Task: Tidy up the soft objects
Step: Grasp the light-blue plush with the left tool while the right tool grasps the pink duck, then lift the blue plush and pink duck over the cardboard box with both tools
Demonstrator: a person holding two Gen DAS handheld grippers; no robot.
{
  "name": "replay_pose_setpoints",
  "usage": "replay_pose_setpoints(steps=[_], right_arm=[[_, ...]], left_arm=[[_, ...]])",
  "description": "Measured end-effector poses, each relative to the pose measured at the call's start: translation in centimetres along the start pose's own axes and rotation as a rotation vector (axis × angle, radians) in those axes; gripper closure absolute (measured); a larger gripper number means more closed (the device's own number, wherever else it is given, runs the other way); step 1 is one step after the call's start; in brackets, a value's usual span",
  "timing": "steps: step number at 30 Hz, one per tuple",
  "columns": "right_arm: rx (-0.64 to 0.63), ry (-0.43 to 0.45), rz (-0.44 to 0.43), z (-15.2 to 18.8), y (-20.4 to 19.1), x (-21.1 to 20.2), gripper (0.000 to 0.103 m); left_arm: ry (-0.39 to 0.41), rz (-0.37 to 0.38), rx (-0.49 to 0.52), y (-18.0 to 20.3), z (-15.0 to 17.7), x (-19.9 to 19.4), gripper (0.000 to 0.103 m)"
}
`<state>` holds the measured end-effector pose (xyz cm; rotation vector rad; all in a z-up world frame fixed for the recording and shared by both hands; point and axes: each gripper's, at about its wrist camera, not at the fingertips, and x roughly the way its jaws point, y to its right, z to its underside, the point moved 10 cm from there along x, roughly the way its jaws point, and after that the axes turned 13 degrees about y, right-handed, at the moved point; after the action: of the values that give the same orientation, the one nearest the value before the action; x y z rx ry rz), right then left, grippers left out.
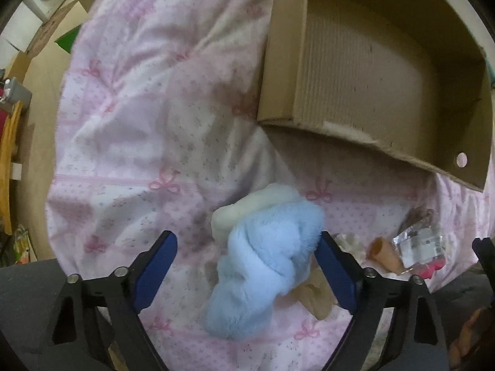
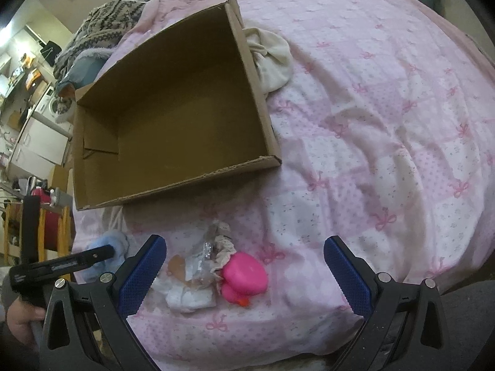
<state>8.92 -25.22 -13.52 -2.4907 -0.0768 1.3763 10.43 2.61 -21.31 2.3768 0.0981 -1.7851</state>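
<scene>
An open brown corrugated cardboard box [image 2: 173, 117] lies on a pink quilted bedspread printed with bows [image 2: 386, 123]; its visible interior holds nothing. In the left wrist view the box [image 1: 371, 71] fills the upper right.

The left gripper [image 1: 247, 266] points down over a fluffy pale-blue plush bundle [image 1: 263, 266] twisted with a cream fleece piece [image 1: 244, 210], lower centre. The bundle sits between the wide-spread blue pads, brushing the right-hand pad, with a clear gap to the other.

The right gripper [image 2: 244, 266] stands wide apart, holding nothing. Between its fingers, lower centre, lie a glossy pink rubber duck [image 2: 244, 275], a crinkled clear plastic packet [image 2: 204, 259] and white folded cloth [image 2: 188, 296]. A cream knotted garment [image 2: 269, 58] rests beside the box.
</scene>
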Motion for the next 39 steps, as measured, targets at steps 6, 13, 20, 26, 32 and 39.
replay_pose_setpoints(steps=[6, 13, 20, 26, 32, 39], right_arm=[[0.077, -0.095, -0.047, 1.5, 0.6, 1.3, 0.000], [0.101, -0.185, -0.071, 3.2, 0.7, 1.9, 0.019], [-0.033, -0.268, 0.026, 5.7, 1.1, 2.7, 0.044], [-0.127, -0.255, 0.024, 6.0, -0.4, 3.7, 0.048], [-0.175, -0.229, 0.015, 5.7, -1.4, 3.8, 0.061], [-0.163, -0.222, -0.004, 5.5, -2.1, 4.4, 0.060]], left_arm=[[-0.063, 0.046, 0.003, 0.5, 2.4, 1.7, 0.061], [0.039, 0.045, 0.017, 0.1, 2.5, -0.8, 0.087], [0.151, 0.072, 0.016, 0.4, 4.2, -5.2, 0.087], [0.169, 0.074, 0.051, 1.7, 2.5, -6.5, 0.087], [0.170, 0.078, 0.053, 1.9, 2.2, -5.8, 0.087], [0.180, 0.082, 0.061, 1.9, 2.1, -5.9, 0.087]])
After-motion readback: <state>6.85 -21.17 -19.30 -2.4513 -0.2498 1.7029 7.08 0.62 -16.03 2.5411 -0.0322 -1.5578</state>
